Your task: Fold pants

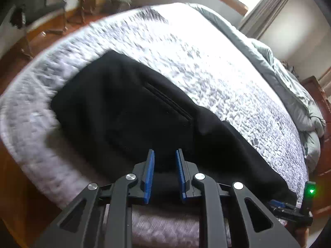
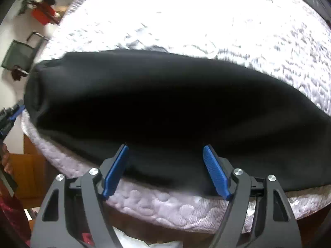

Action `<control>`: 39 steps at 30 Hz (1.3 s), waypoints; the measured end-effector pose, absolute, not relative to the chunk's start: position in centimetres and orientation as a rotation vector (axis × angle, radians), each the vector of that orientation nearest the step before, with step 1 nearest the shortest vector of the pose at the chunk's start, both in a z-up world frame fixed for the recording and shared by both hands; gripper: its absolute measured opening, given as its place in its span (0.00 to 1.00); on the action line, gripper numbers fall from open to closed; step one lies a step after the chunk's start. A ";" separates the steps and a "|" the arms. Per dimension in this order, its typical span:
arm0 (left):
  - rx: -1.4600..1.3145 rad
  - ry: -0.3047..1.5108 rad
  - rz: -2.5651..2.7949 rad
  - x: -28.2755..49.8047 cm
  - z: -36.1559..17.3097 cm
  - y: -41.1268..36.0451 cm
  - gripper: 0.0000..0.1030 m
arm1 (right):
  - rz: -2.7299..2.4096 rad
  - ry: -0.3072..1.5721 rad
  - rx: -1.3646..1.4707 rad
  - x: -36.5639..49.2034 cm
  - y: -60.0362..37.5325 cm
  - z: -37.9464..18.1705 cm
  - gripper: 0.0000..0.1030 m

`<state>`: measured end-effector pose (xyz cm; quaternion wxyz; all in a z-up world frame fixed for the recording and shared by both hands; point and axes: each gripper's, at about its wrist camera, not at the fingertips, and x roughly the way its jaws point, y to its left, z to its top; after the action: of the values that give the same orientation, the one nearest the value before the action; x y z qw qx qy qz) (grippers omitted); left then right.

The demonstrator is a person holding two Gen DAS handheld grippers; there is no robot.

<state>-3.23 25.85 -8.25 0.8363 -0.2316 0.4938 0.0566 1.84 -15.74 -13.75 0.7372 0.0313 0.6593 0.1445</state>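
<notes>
Black pants point(image 1: 128, 111) lie flat on a white quilted bed point(image 1: 186, 62), along its near edge, with a pocket slit facing up. My left gripper point(image 1: 164, 155) is open with a narrow gap, its blue pads just above the pants' near edge, holding nothing. In the right wrist view the pants point(image 2: 165, 103) stretch across the bed point(image 2: 186, 20). My right gripper point(image 2: 165, 150) is wide open, its blue pads over the pants' near edge. The left gripper shows at the far left of the right wrist view point(image 2: 12, 113).
A grey duvet point(image 1: 289, 78) is bunched along the bed's far right side. Wooden floor and a chair point(image 1: 41, 16) lie beyond the bed's left end. A black mesh chair point(image 2: 18, 55) and red items point(image 2: 43, 14) stand left of the bed.
</notes>
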 end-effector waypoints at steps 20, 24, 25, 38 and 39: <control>-0.353 1.184 0.125 3.2 -9.8 27.7 0.43 | 0.749 1.405 -0.058 14.4 2.1 -11.3 0.67; -0.388 1.183 0.090 3.2 -10.3 28.4 0.43 | 0.796 1.450 -0.056 17.3 5.5 -13.7 0.67; -0.398 1.186 0.087 3.5 -10.4 28.5 0.43 | 0.804 1.457 -0.045 17.9 5.7 -13.9 0.67; -0.408 1.187 0.046 3.7 -11.2 28.7 0.52 | 1.069 1.494 -0.052 17.3 6.9 -13.3 0.56; -0.410 1.183 0.038 3.6 -11.2 28.8 0.52 | 1.098 1.497 -0.063 17.0 7.3 -13.3 0.55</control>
<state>3.62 28.79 -11.25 0.8101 -0.1921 0.5537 0.0179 17.04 7.28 -13.29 0.5987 -0.0270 0.6456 0.4733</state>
